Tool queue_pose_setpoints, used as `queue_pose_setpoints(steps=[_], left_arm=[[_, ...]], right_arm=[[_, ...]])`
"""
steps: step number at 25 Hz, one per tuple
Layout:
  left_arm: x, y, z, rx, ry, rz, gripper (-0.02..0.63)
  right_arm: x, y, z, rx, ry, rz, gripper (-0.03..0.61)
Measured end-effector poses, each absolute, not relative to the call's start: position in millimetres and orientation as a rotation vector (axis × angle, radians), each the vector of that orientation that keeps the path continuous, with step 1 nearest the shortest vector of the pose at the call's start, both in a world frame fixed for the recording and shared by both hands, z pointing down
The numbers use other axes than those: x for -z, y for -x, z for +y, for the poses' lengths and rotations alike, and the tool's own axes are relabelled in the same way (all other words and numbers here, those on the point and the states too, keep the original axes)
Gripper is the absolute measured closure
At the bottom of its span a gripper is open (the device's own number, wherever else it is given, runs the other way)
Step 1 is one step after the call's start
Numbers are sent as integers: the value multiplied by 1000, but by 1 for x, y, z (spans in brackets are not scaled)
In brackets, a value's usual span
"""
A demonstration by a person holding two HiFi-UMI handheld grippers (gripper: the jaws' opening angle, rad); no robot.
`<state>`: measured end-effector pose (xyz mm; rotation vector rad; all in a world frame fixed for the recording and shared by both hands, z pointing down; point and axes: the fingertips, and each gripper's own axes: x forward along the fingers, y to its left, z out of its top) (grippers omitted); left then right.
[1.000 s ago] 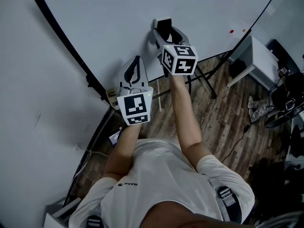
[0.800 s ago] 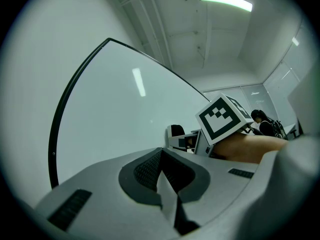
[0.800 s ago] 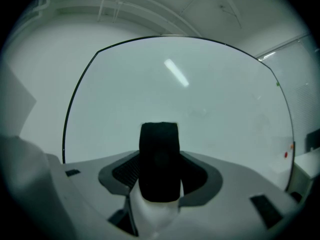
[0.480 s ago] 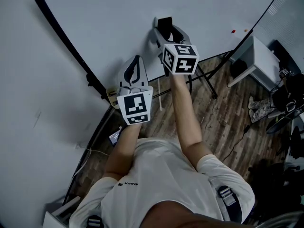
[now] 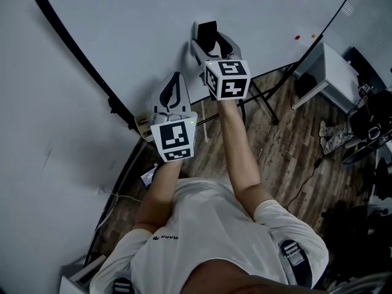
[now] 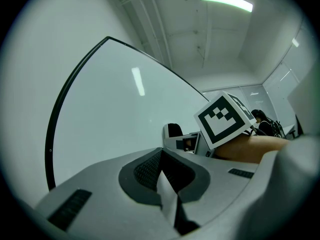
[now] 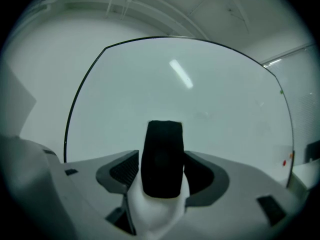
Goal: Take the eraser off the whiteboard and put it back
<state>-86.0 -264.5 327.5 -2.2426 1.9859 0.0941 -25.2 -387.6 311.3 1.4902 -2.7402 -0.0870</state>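
The black eraser [image 5: 208, 33] rests against the whiteboard [image 5: 141, 23], straight ahead of me. My right gripper [image 5: 212, 43] reaches level to it, one finger on each side. Its jaws are opening, and a slim gap shows beside the eraser. In the right gripper view the eraser [image 7: 162, 156] stands upright between the two dark pads of the right gripper [image 7: 162, 170], with the whiteboard [image 7: 200, 99] behind it. My left gripper [image 5: 174, 92] hangs lower and to the left, short of the board, shut and empty. In the left gripper view the left gripper [image 6: 162, 170] has its pads together, and the eraser [image 6: 173, 130] shows beyond.
The whiteboard's black frame and stand legs [image 5: 263, 106] run down to a wooden floor [image 5: 288, 146]. A white table [image 5: 334, 69] stands at the right with bags and gear [image 5: 367, 127] past it. Small coloured magnets [image 5: 297, 37] sit on the board's right part.
The right gripper's jaws have spread wider around the eraser. The left gripper has kept still. The head view has shifted slightly.
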Motion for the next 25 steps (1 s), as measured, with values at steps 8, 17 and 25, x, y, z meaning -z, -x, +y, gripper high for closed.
queue_pose_setpoints(steps=[8, 17, 25], left_arm=[[-328, 80, -265, -102, 2262, 1969, 611], [-325, 78, -264, -104, 2269, 1954, 612], [-325, 75, -264, -107, 2291, 1930, 611]], right_arm=[[-309, 20, -381, 102, -1513, -2745, 301], [-306, 14, -374, 108, -1543, -2755, 326], [-306, 8, -363, 119, -1544, -2754, 413]])
